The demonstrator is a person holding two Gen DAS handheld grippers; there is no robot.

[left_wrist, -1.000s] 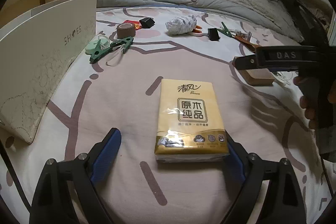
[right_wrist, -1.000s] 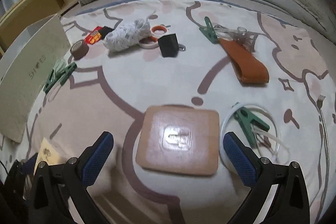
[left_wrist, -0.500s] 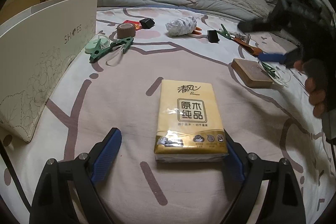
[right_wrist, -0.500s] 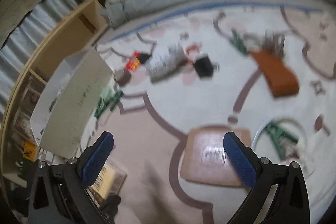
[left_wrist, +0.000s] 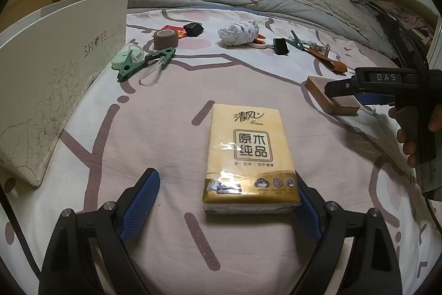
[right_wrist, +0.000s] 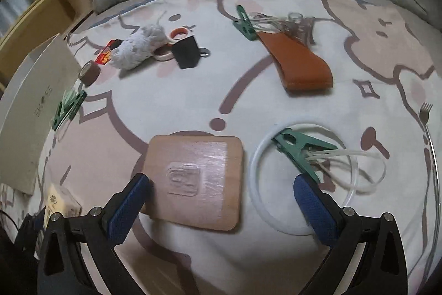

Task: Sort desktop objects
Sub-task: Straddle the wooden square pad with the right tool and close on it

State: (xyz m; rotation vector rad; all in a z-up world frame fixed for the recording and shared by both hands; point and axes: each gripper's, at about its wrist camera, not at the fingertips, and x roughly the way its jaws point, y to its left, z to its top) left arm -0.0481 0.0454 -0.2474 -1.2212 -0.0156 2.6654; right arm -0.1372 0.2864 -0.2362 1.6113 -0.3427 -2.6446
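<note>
A yellow tissue pack (left_wrist: 250, 156) lies flat on the patterned sheet between the fingers of my left gripper (left_wrist: 223, 179). That gripper is open: its right pad sits against the pack's right edge, and the left pad stands well clear. My right gripper (right_wrist: 221, 181) is open above a square wooden block (right_wrist: 193, 179) with a clear stick-on hook on top. Its left fingertip is at the block's left edge. Its right fingertip is over a white tube loop with a green clip (right_wrist: 301, 151). The same block (left_wrist: 331, 98) shows at the right of the left wrist view, under the hand-held right gripper.
A white shoe box (left_wrist: 55, 68) stands along the left. Farther back lie a tape roll (left_wrist: 165, 38), green clips (left_wrist: 146, 62), a crumpled white wad (left_wrist: 240, 32), a black binder clip (left_wrist: 280, 46), a brown leather strap (right_wrist: 301, 68) and a fork (right_wrist: 426, 118). Pillows and a duvet lie behind.
The right gripper swung up and away half a second ago and has come back down over the wooden block, a little closer than before. The left gripper and tissue pack have not moved.
</note>
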